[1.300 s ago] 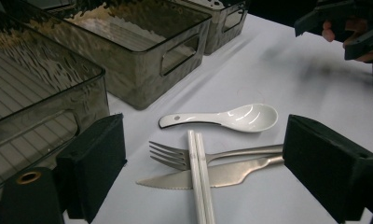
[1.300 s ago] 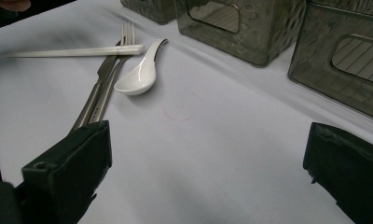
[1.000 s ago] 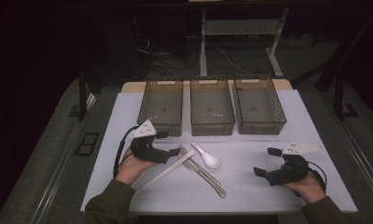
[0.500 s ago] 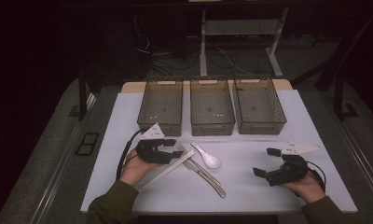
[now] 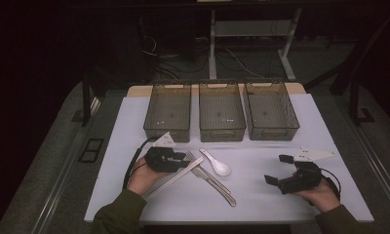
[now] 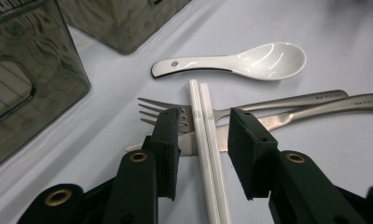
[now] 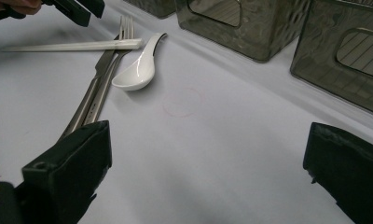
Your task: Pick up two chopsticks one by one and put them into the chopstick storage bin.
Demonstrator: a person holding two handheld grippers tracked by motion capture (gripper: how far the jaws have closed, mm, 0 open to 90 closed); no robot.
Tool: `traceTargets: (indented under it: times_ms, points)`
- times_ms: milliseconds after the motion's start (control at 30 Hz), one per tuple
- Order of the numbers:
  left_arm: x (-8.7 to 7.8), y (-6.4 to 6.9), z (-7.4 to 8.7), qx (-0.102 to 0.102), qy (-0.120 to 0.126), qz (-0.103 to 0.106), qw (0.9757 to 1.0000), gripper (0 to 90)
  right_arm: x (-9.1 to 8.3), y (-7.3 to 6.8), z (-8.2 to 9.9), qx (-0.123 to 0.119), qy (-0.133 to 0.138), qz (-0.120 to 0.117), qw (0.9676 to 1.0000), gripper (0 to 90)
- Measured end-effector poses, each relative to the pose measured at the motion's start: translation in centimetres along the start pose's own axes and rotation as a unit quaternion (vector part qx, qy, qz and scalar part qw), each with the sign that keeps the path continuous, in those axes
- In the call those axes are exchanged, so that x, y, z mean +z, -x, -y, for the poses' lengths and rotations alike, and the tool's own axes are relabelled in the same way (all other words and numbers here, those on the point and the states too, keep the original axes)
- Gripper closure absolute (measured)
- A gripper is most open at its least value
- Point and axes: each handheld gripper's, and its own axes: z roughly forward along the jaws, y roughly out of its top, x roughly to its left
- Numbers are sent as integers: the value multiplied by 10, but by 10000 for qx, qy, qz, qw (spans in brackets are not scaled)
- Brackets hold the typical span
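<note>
The left gripper [image 6: 201, 130] straddles the pair of white chopsticks [image 6: 207, 140], one jaw at nine o'clock of them and one at three. Its jaws have just been closing and now stand narrow, yet a sliver of table shows on each side, so the pads do not press yet. A second ago this gripper sat nearer the person, back from the cutlery; it has since slid in over the sticks. I judge the pick-up is about to be made. The chopsticks lie across a fork [image 6: 175, 114] and a knife [image 6: 287, 116], with the white spoon [image 5: 217, 165] at twelve o'clock; a careless lift could drag them. Three bins [image 5: 221, 112] stand beyond. The right gripper [image 5: 281, 171] rests wide apart and empty, with open table around it.
</note>
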Motion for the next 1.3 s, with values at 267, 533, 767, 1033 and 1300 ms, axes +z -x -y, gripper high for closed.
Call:
traceTargets:
  times_ms: [267, 533, 767, 1033, 1300]
  points:
    - [7, 0, 5, -103, -182, 66, 9998, 683, 0, 0, 0, 13, -16, 4, 10000, 10]
    - [10, 0, 6, -132, -303, 95, 9994, 732, 0, 0, 0, 19, -27, 8, 10000, 10]
    - [13, -3, 9, -157, -436, 81, 9989, 748, 0, 0, 0, 17, -34, 11, 10000, 9]
    - [14, -3, 9, -165, -492, 72, 9986, 760, 0, 0, 0, 18, -28, 12, 10000, 10]
    - [15, -3, 10, -176, -495, 53, 9986, 760, 0, 0, 0, 19, -26, 17, 10000, 9]
